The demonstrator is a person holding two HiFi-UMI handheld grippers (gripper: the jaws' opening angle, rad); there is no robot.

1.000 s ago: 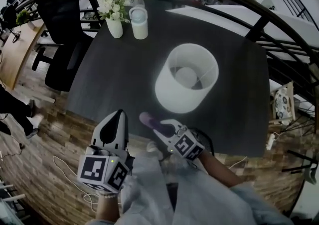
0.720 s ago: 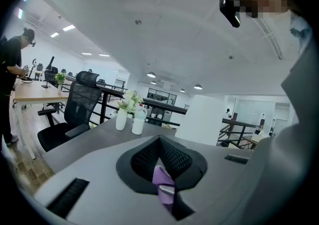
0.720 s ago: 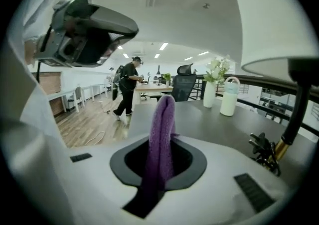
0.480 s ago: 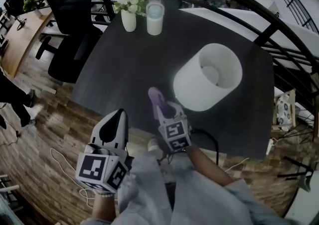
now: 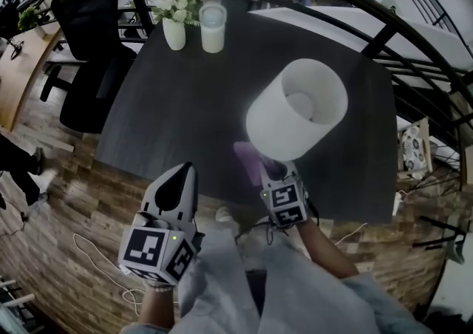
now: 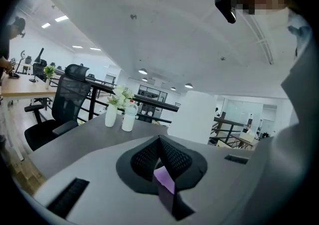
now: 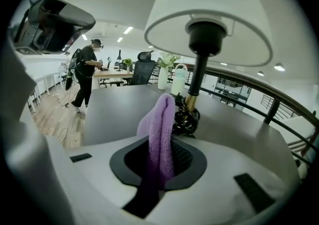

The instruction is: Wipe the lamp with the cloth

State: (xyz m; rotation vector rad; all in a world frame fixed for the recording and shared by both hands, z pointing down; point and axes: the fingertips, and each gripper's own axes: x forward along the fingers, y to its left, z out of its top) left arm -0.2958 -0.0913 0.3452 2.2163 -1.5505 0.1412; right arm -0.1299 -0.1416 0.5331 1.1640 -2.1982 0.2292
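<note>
Cloth (image 5: 249, 158), purple, is pinched in a fold between the closed jaws of the right tool (image 5: 270, 172), its free end standing up past the tips. A second ago this tool sat near the front edge of the surface (image 5: 177, 103), left of the lamp (image 5: 295, 118) and clear of it. It has since travelled right and forward. The cloth now lies under the rim of the white shade in the head view. In the right gripper view it rises just beside the lamp's stem (image 7: 197, 77). Contact not resolvable from either view.

Left tool (image 5: 180, 174) has held its place at the near edge, jaws closed tip to tip. A small purple patch shows low in their seam; nature unclear.

Judgement: approach is finished and wiping is about to start or has barely started. The lamp stands upright toward the right side of the surface, unsupported by the left tool, so a hard push might shift it.
</note>
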